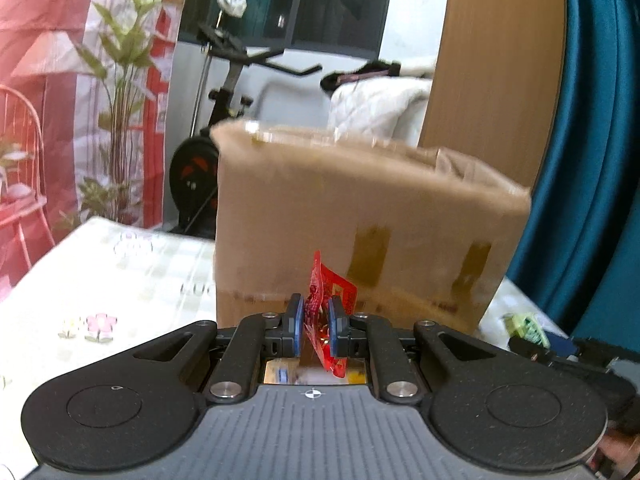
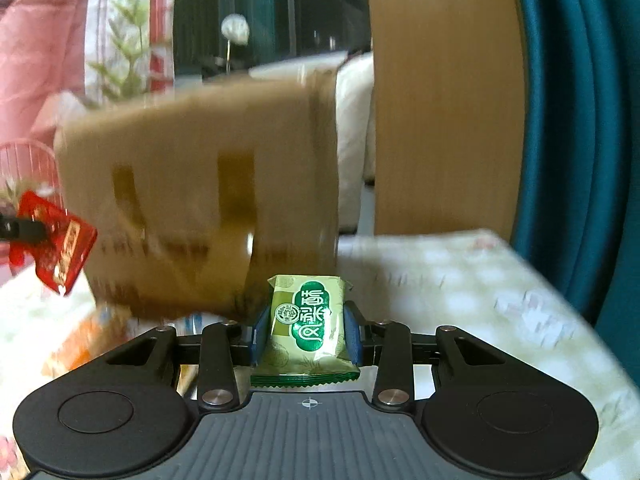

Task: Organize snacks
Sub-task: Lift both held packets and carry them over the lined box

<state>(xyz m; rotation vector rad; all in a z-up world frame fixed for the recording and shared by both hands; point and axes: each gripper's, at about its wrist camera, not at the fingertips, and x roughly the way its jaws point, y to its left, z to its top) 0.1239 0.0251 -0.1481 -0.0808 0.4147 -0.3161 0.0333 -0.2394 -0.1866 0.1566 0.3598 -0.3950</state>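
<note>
Above the cloth-covered table [image 1: 100,280], both grippers are held level, pointed at a taped cardboard box [image 1: 360,216]. A crinkled, glossy red snack packet [image 1: 326,300] is pinched edge-on between the blue pads of the left gripper [image 1: 316,320]. A flat, pillow-shaped green snack packet [image 2: 308,328] with serrated ends is clamped face-up in the right gripper [image 2: 306,334]. The box's matte brown surface is blurred.

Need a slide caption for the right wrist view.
Right gripper clamps a green snack packet before a cardboard box; left gripper's red packet at frame left.
</note>
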